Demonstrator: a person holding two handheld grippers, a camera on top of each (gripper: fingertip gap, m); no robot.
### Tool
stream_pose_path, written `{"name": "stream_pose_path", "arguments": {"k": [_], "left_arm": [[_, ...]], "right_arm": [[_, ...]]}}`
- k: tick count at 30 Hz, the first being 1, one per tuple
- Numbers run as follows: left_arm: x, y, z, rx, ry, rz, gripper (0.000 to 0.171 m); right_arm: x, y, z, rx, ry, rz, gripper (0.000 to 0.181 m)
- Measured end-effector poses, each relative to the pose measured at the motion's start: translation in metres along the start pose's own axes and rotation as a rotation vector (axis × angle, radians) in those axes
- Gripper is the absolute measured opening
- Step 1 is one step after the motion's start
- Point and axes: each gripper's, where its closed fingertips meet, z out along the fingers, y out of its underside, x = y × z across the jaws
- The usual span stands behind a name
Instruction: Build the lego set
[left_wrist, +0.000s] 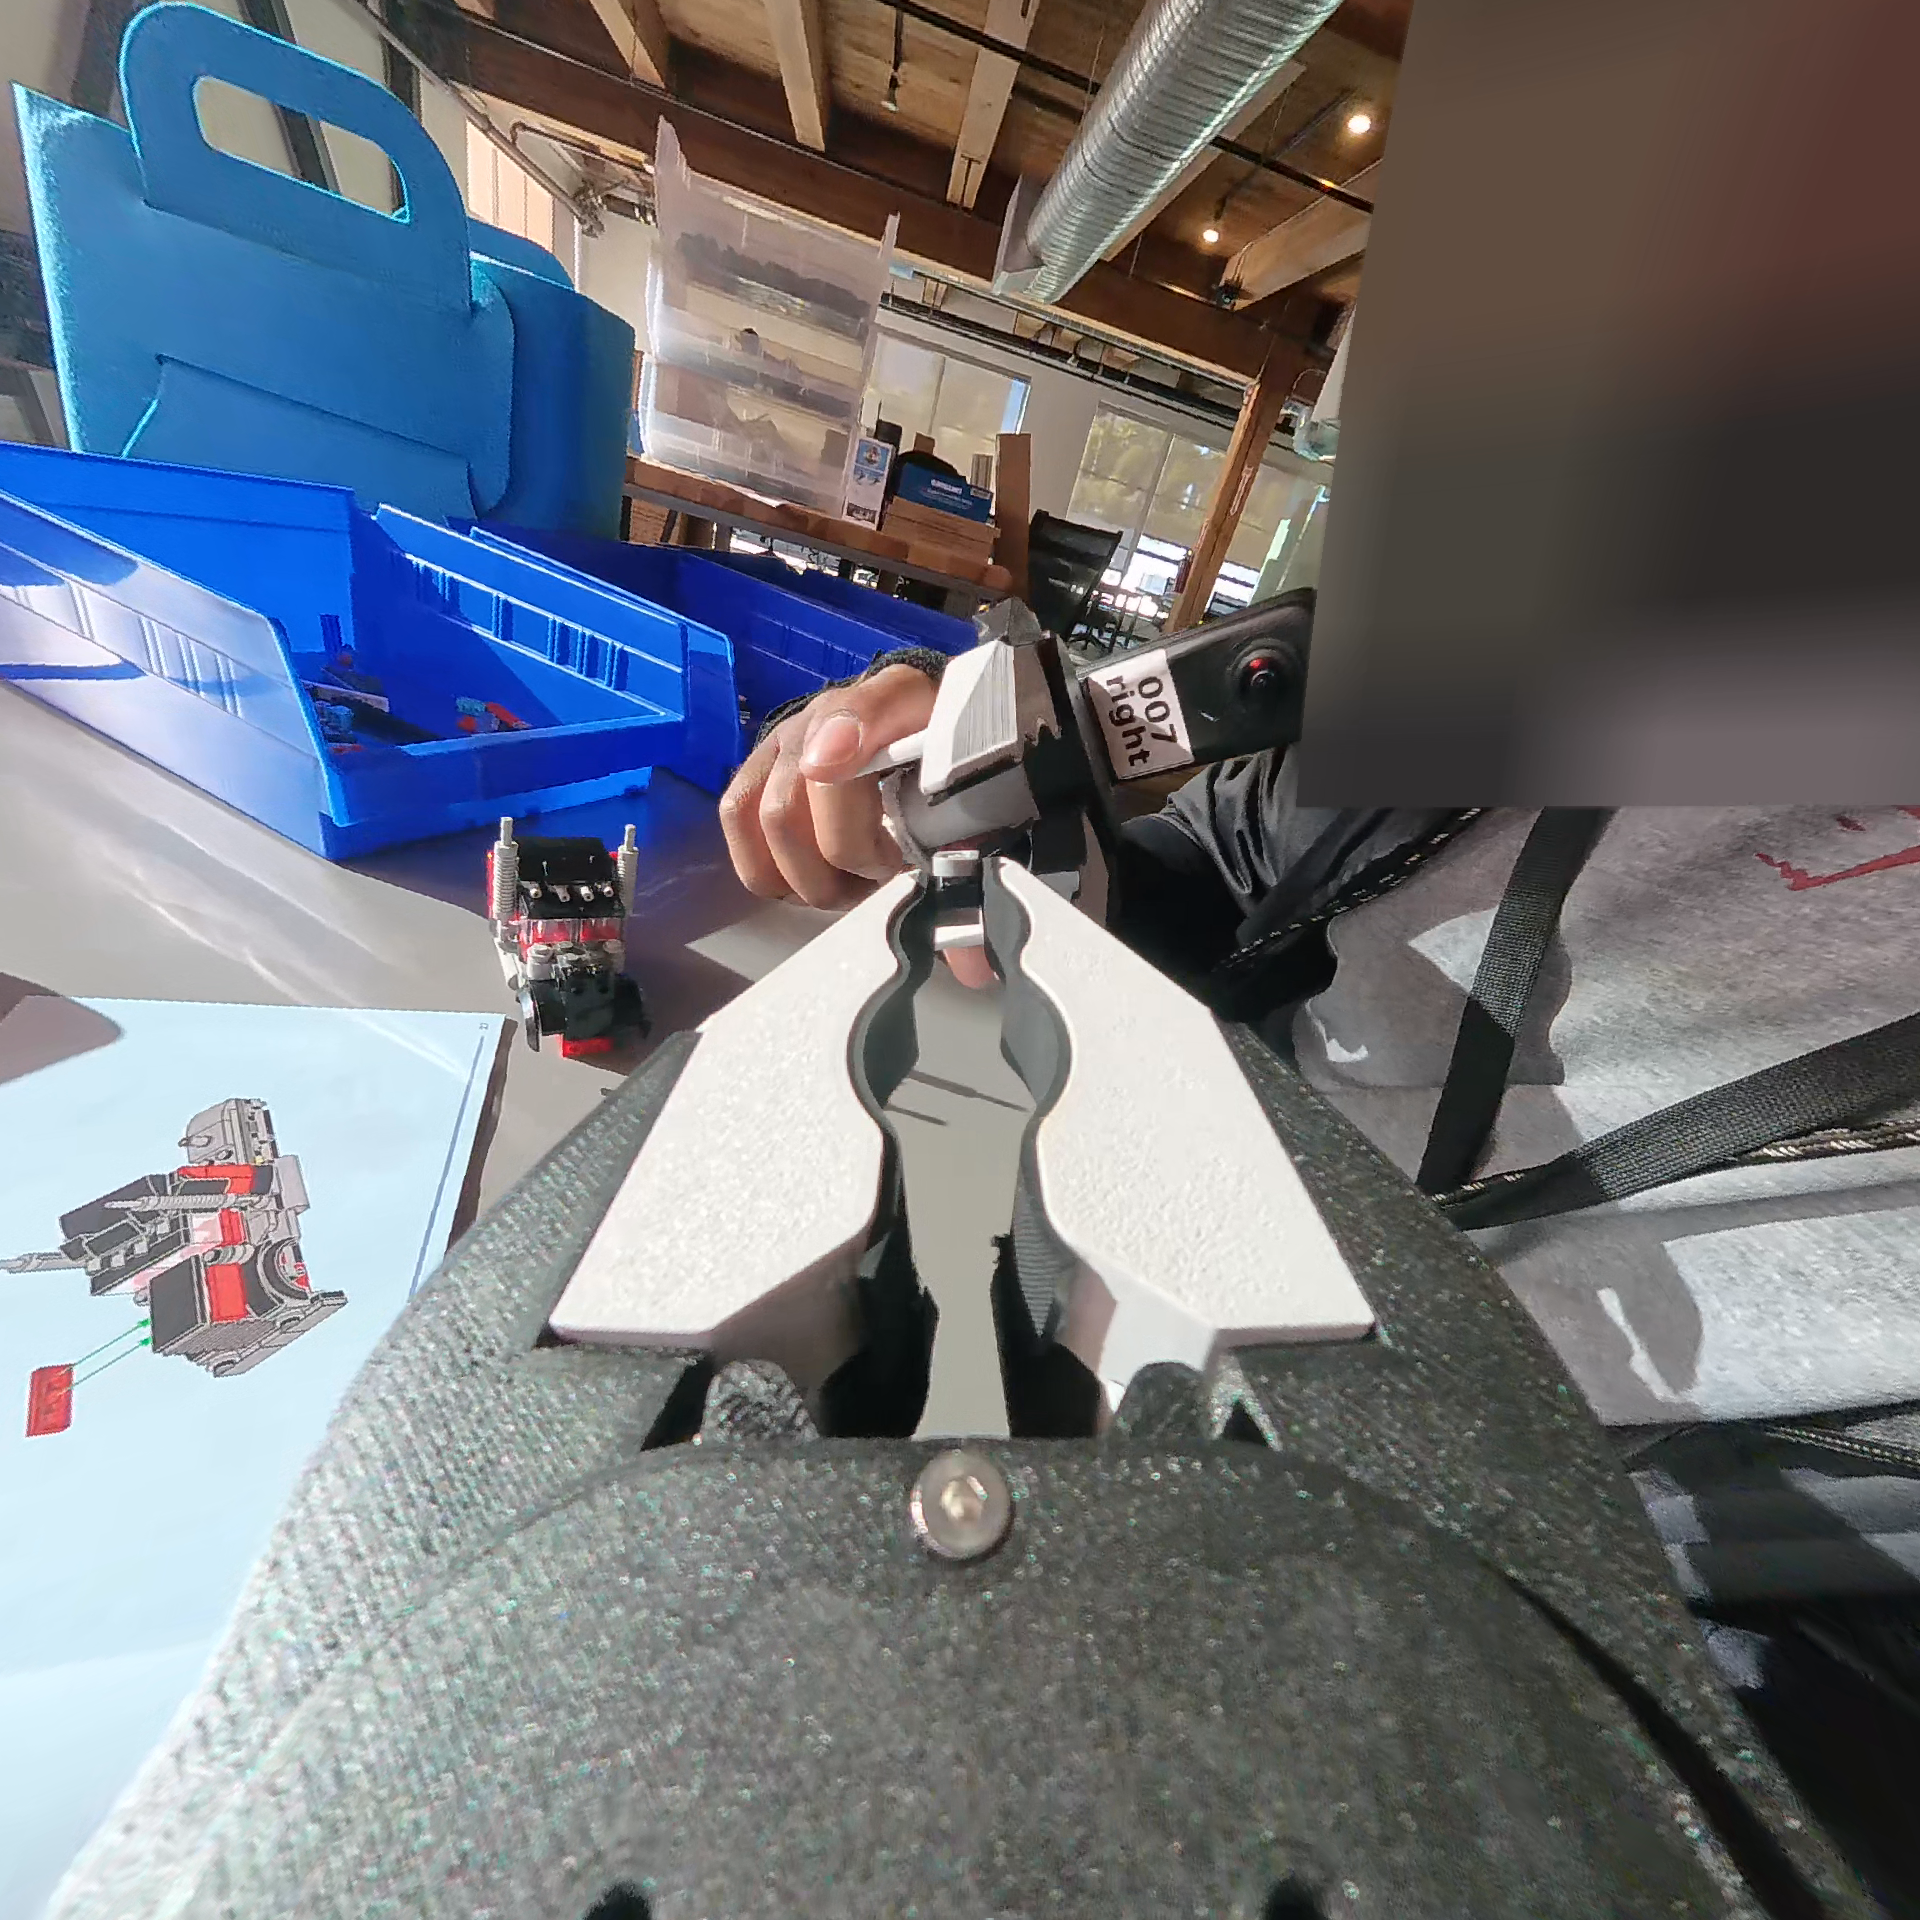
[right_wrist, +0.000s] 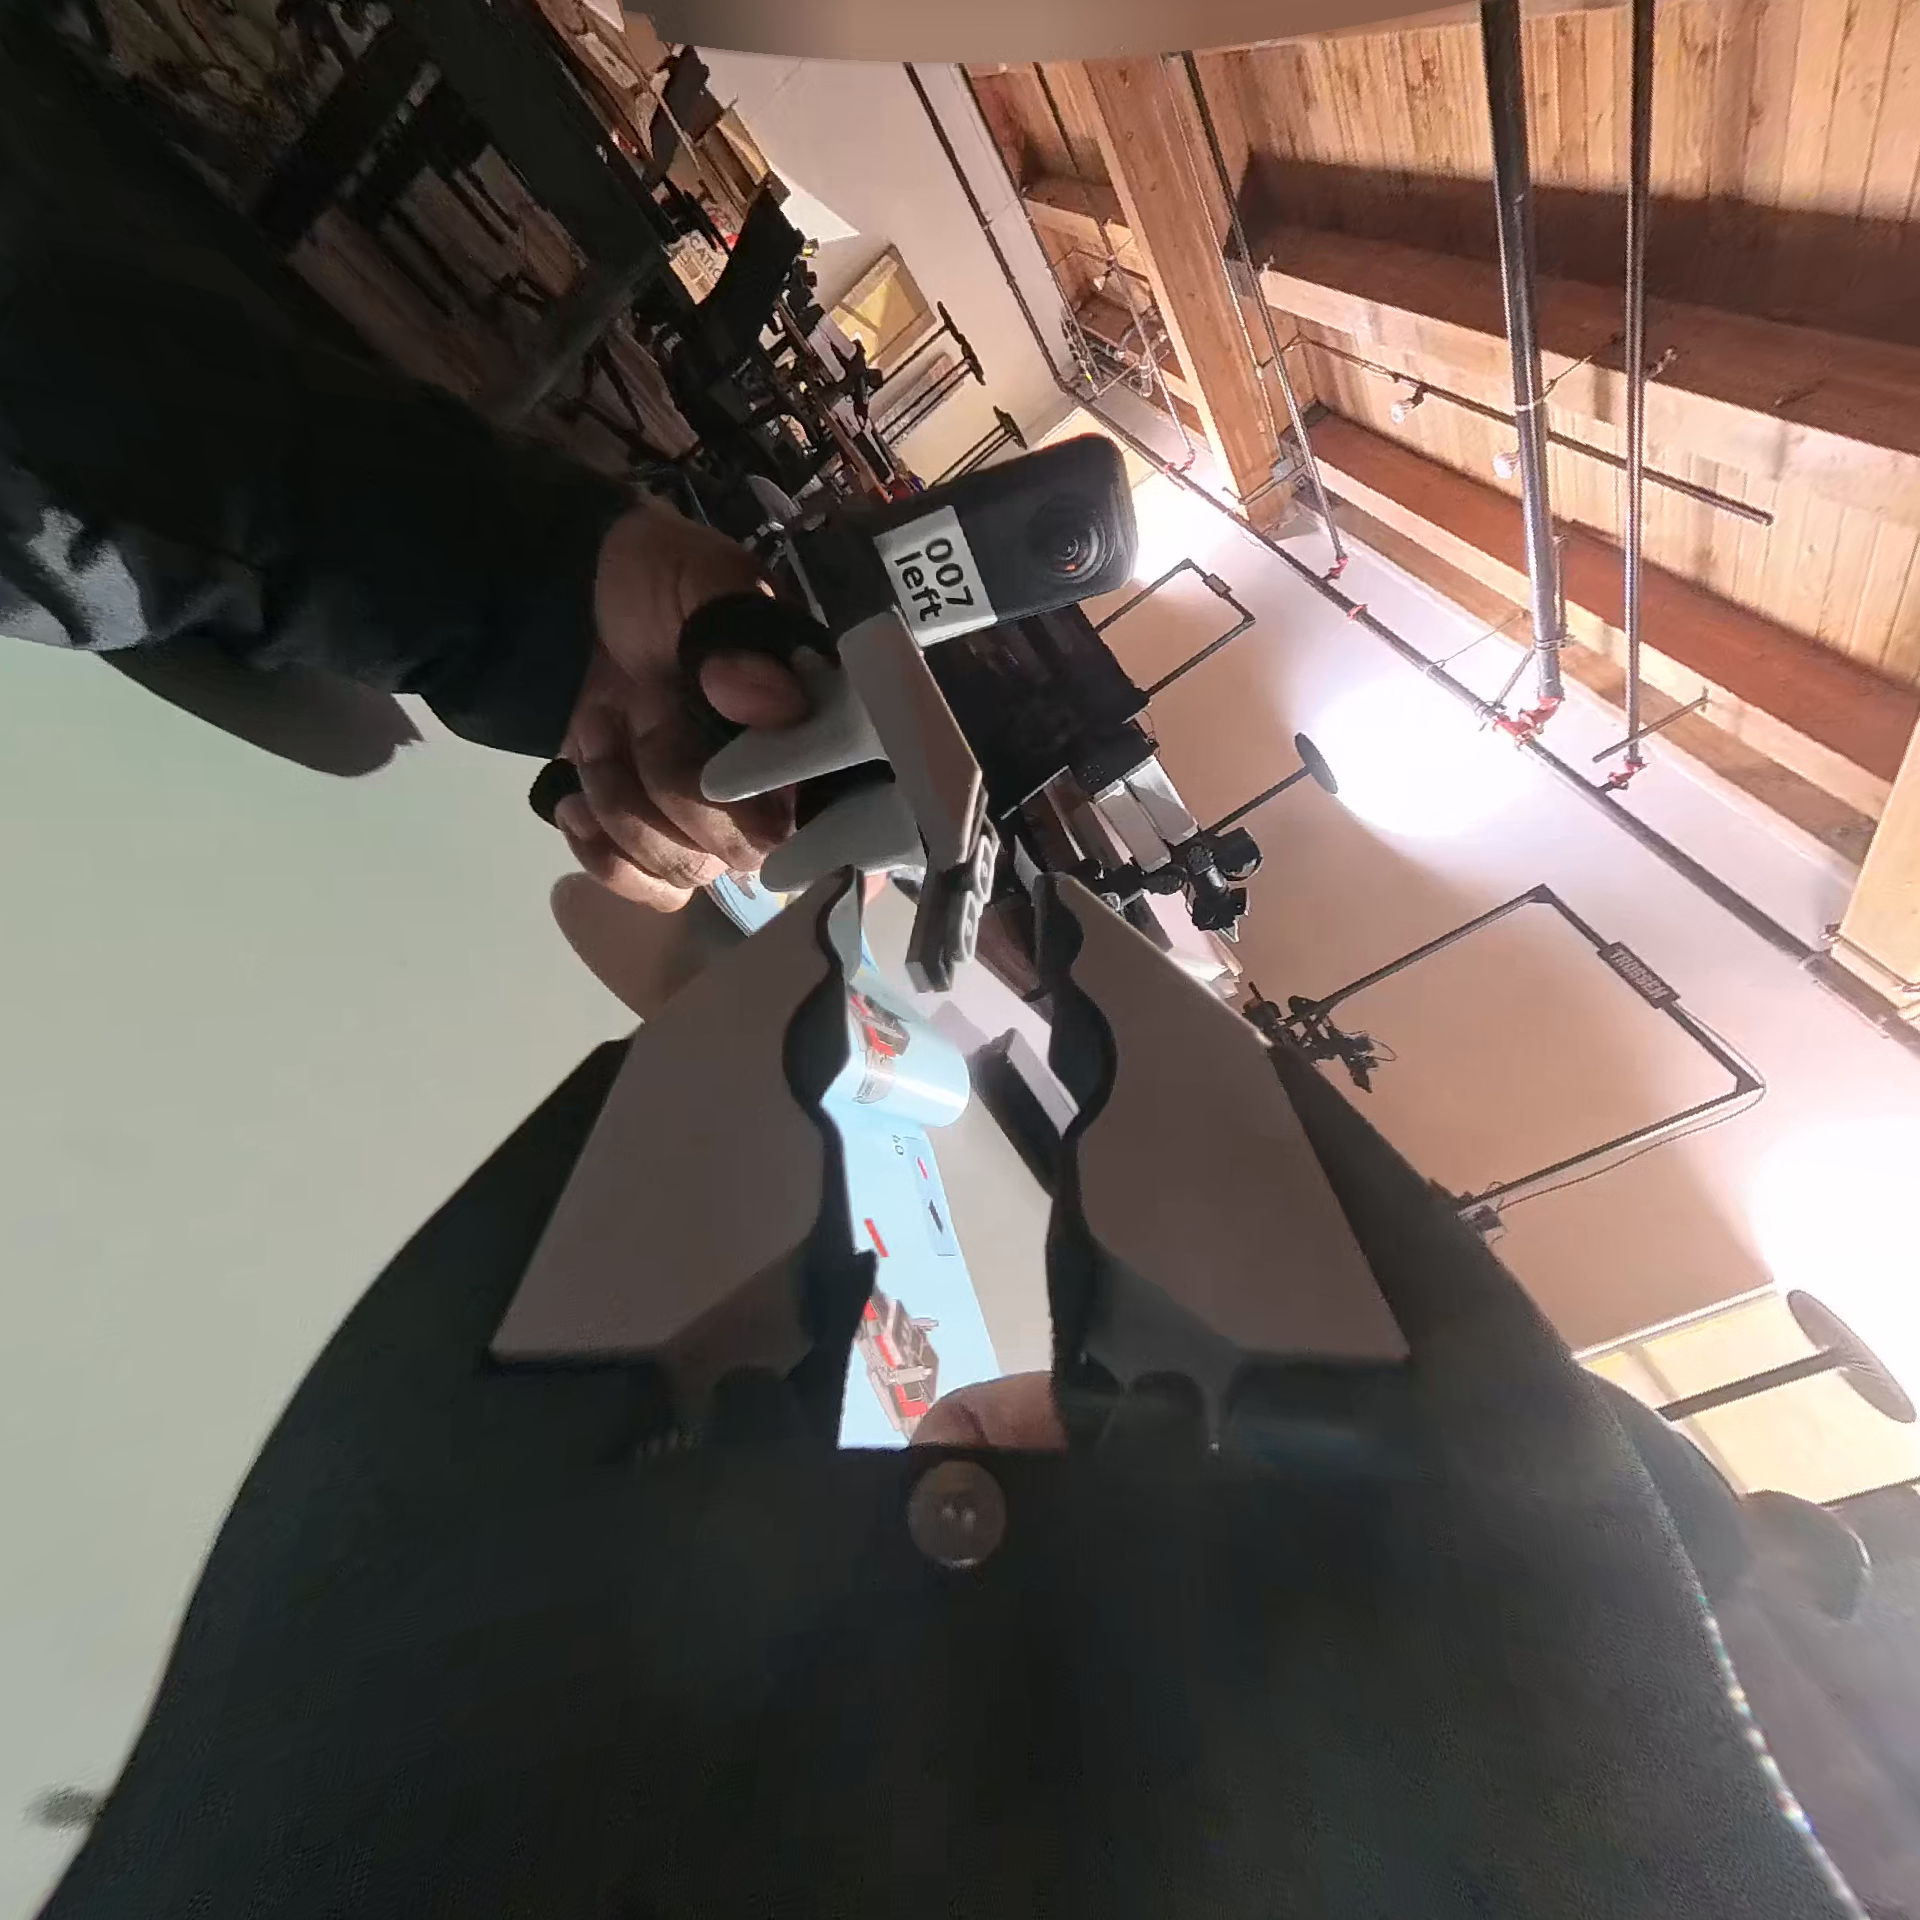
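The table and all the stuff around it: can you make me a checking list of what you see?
Surface: grey table, bare patches in sunlight.
Job's things: half-built red and black lego truck standing on the table; open instruction booklet beside it; small grey and black lego piece.
Clutter: blue parts bins with loose bricks; blue felt bag behind them.
Grippers: left tongs shut on the lego piece; right tongs open around it.
Cables: nothing seen; black straps on the person's clothing.
Surroundings: workshop, wooden beams, silver duct.
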Motion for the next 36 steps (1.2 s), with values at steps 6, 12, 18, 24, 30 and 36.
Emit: {"name": "stream_pose_path", "arguments": {"k": [6,12,18,24,30,36], "left_arm": [[0.000,0.002,0.002,-0.013,0.006,-0.013,0.009],[0.000,0.003,0.002,-0.020,0.005,-0.023,0.009],[-0.003,0.005,0.001,-0.026,-0.008,-0.034,0.009],[-0.004,0.007,0.002,-0.038,-0.015,-0.036,0.009],[-0.002,0.005,0.000,-0.029,-0.017,-0.015,0.017],[-0.005,0.003,-0.009,-0.016,-0.078,0.060,0.029]], "right_arm": [[-0.005,0.000,0.004,-0.014,0.007,-0.070,0.029],[-0.002,0.001,0.007,-0.033,0.035,-0.099,0.016],[-0.002,0.005,0.008,-0.051,0.038,-0.092,0.013],[-0.003,0.006,0.007,-0.056,0.022,-0.062,0.013],[-0.002,0.006,0.006,-0.039,0.003,0.035,0.012],[0.004,0.001,0.001,0.017,-0.024,0.201,0.012]]}}
